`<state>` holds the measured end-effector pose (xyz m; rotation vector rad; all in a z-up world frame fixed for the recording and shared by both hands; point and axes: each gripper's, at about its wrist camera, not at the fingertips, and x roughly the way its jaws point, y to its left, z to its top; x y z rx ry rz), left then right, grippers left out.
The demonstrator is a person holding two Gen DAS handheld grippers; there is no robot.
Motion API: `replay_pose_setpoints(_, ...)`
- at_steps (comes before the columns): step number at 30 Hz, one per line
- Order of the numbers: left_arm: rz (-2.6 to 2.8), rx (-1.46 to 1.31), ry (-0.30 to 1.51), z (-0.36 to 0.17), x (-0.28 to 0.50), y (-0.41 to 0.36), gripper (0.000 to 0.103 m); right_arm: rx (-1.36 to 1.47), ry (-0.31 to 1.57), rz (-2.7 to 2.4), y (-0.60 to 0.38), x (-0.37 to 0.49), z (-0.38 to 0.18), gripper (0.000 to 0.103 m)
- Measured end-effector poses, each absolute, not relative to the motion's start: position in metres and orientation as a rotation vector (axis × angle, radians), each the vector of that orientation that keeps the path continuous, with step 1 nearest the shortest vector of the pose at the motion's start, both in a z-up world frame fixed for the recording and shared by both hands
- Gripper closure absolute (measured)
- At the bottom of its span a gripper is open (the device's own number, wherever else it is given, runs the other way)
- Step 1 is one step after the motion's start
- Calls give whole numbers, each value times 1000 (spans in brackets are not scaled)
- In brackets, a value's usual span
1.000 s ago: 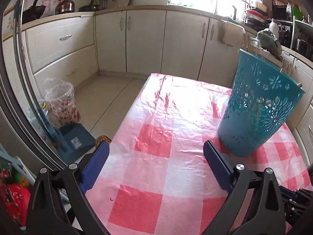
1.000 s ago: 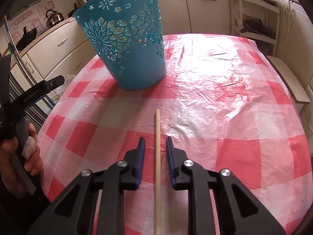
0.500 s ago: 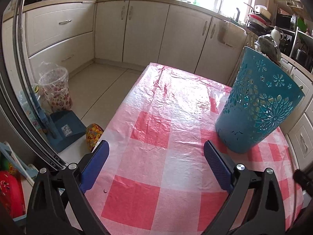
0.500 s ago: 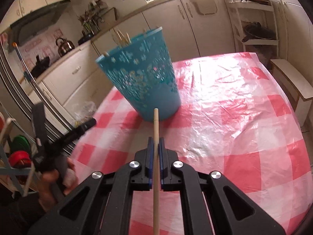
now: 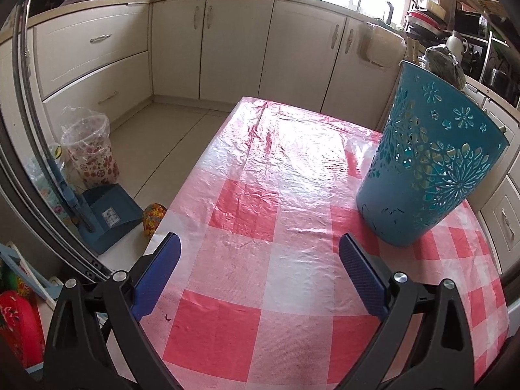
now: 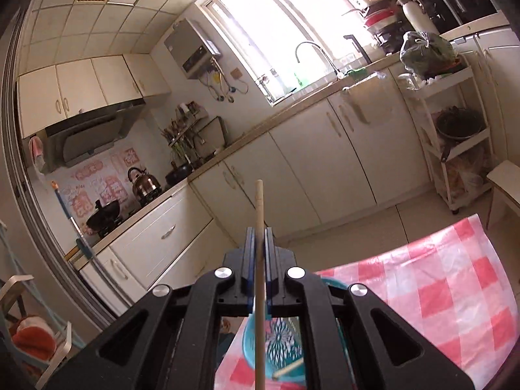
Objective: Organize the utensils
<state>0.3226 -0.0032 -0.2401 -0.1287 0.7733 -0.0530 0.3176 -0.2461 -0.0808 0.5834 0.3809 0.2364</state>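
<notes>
**A:** Where was the chopstick (image 6: pixel 259 227) at that point?

**B:** Clamped between the blue pads of the right gripper (image 6: pixel 259 242), lifted clear of the desk (image 6: pixel 455 279), tip pointing up toward the cabinets. The teal basket (image 6: pixel 279 341) sat directly beneath, visible through the gripper frame, with at least one other stick lying inside it.

**A:** And the other side?

**B:** The left gripper (image 5: pixel 258 258) hovered low over the checked cloth, pads spread wide with nothing between them, near the basket (image 5: pixel 429 165) but not touching it.

**A:** What looked risky?

**B:** The hold was narrow: only a short stretch of a thin, smooth stick was pinched, so I'd guess it could pivot or slip during the tilt toward the opening. The lower end wasn't visible, so I couldn't tell whether it lined up with the rim. A miss might knock the light basket, which nothing steadied, or send the stick rolling off the desk.
</notes>
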Motion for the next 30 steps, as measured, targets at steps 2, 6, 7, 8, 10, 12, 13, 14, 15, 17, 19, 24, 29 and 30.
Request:
replay_pose_setpoints(2,-57,-133,772,-240,323,-3,9,590,364,201,-250,340,-84,97)
replay_pose_setpoints(6,-65,-137,770,-240,323,-3,9,587,382,151,-245,365,-101,97)
replay_pose_setpoints(7,-67,-137,769,-240,323,-3,9,576,400,145,-242,369,-105,97)
replay_pose_setpoints(8,-69,-137,768,-240,322,-3,9,567,415,147,-239,368,-110,97)
replay_pose_setpoints(10,-72,-140,768,-240,323,-4,9,534,438,153,-233,367,-115,97)
replay_pose_setpoints(12,-73,-140,769,-240,323,-3,9,498,423,168,-229,358,-112,97)
replay_pose_setpoints(13,-72,-139,769,-240,323,-4,9,459,425,171,-225,354,-110,97)
replay_pose_setpoints(14,-71,-137,770,-240,323,-4,9,426,438,178,-221,351,-110,97)
replay_pose_setpoints(15,-69,-136,772,-240,323,-4,9,405,451,187,-219,347,-110,97)
replay_pose_setpoints(17,-66,-135,778,-241,324,-4,9,381,465,188,-218,340,-109,90)
replay_pose_setpoints(19,-66,-132,786,-242,325,-5,8,383,461,178,-224,328,-103,85)
replay_pose_setpoints(24,-56,-90,818,-239,324,-7,8,361,470,153,-236,265,-88,57)
replay_pose_setpoints(29,-30,-57,772,-203,281,0,8,260,643,53,-232,185,-114,13)
replay_pose_setpoints(30,-35,-56,766,-194,271,1,8,263,696,36,-233,170,-125,13)
